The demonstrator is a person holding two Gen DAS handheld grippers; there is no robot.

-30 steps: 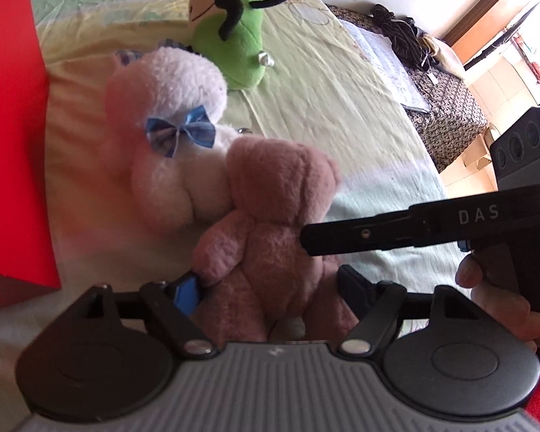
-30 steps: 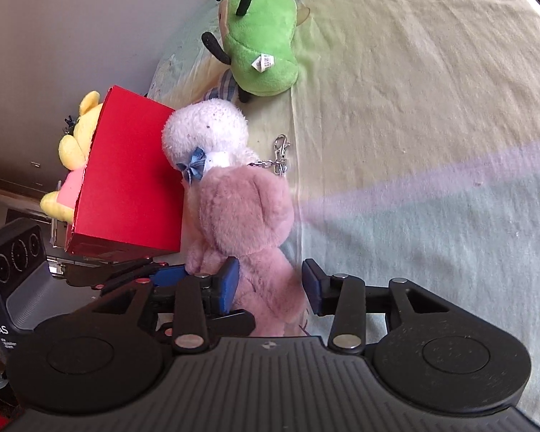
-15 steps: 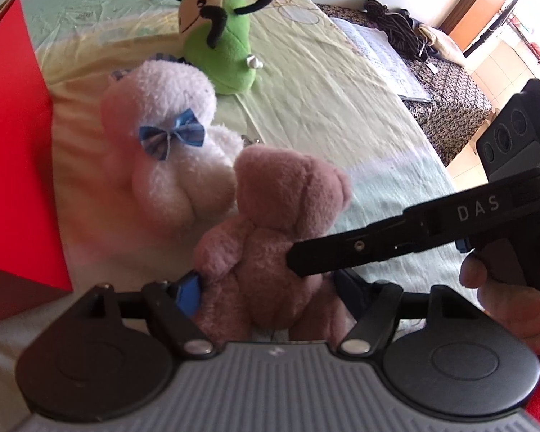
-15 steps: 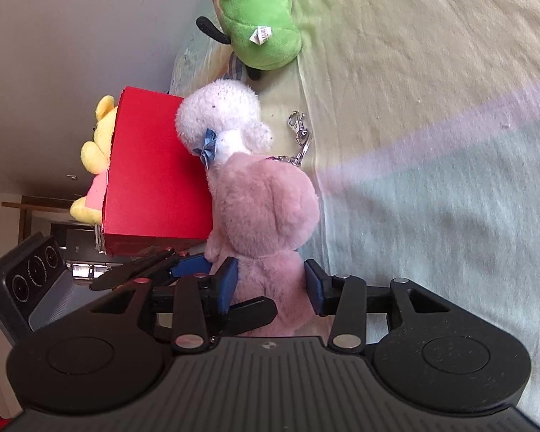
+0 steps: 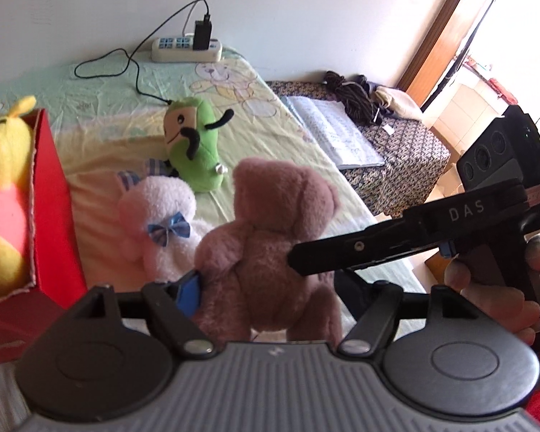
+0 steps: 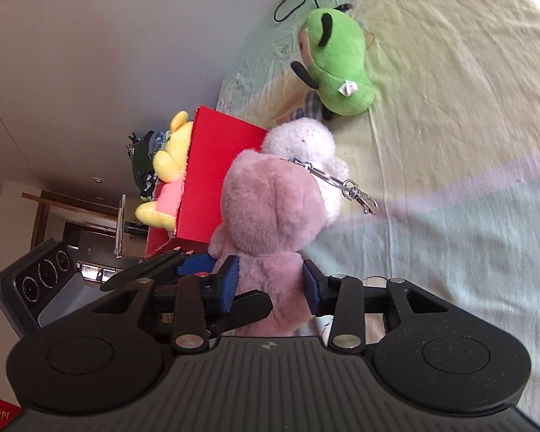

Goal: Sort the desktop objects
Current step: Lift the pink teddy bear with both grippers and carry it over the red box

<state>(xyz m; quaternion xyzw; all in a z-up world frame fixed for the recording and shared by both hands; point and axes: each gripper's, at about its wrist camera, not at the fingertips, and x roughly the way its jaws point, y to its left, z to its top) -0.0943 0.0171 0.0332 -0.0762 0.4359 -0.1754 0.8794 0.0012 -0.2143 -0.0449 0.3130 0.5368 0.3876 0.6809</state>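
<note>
A pink-brown teddy bear [image 5: 270, 237] hangs above the bed, gripped from two sides. My left gripper [image 5: 270, 288] is shut on its lower body, the blue pad [image 5: 189, 289] pressed into its flank. My right gripper [image 6: 270, 282] squeezes the bear [image 6: 270, 208] at the waist, its jaws closing, both blue pads dug into the fur. Its black finger [image 5: 370, 248] crosses the left wrist view. A metal key clip [image 6: 356, 194] dangles from the bear's head. To the left stands an open red box [image 5: 50, 216] with a yellow plush [image 5: 3, 151] inside.
A white plush with a blue bow [image 5: 162, 223] and a green plush [image 5: 194, 144] lie on the bed sheet [image 6: 450, 108] behind the bear. A power strip [image 5: 185, 48] with cables sits by the wall. A patterned bench [image 5: 396, 144] with an open book stands right of the bed.
Both grippers have risen with the bear, lifting it off the bed. The views now take in the box's open top, the wall and the power strip.
</note>
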